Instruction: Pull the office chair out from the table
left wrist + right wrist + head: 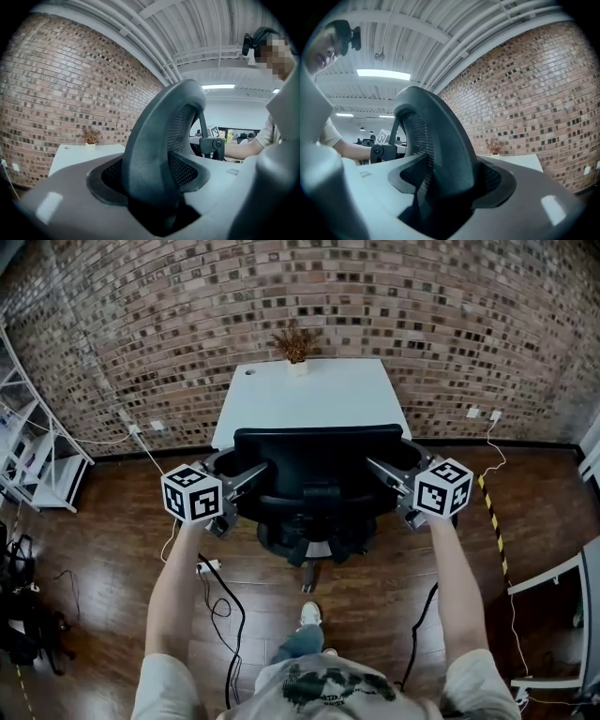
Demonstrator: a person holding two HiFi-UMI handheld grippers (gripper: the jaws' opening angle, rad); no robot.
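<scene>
I have my left gripper [251, 476] clamped on the left edge of the office chair [319, 463] backrest, and the dark mesh rim fills the gap between its jaws. My right gripper [382, 471] grips the opposite edge the same way, jaws wide around the frame. Both point roughly level. Past the jaws, beyond the chair, stands the white table [281, 399]. The chair is close against its near edge, and a small potted plant [296, 345] sits at its far side by the brick wall [450, 324].
</scene>
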